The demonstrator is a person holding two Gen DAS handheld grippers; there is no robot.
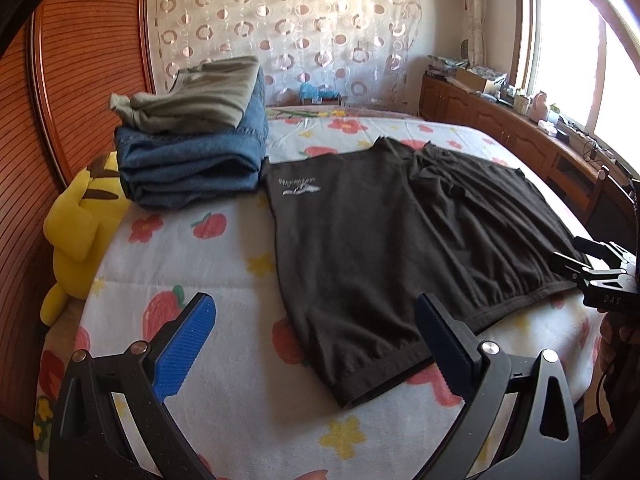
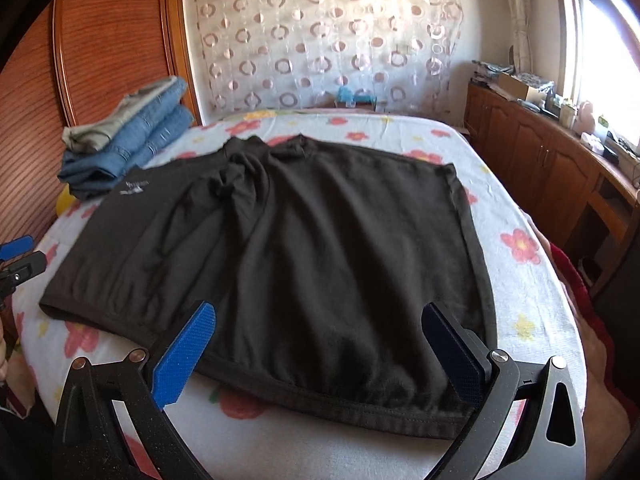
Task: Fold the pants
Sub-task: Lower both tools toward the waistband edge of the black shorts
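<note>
Black shorts (image 1: 360,248) lie flat on the flowered bed cover, with a small white logo (image 1: 298,186) near one leg hem and a bunched crotch at the far side; they fill the right wrist view (image 2: 300,248). My left gripper (image 1: 316,320) is open and empty, hovering over the near leg hem. My right gripper (image 2: 320,328) is open and empty, hovering over the near waistband edge; it also shows at the right edge of the left wrist view (image 1: 588,264). The left gripper's blue fingertip (image 2: 16,248) shows at the left edge of the right wrist view.
A stack of folded jeans (image 1: 192,160) topped by a grey-green garment (image 1: 200,96) sits at the bed's far left. A yellow plush toy (image 1: 80,224) lies by the wooden headboard (image 1: 80,80). Wooden cabinets (image 2: 540,160) with clutter run along the right under the window.
</note>
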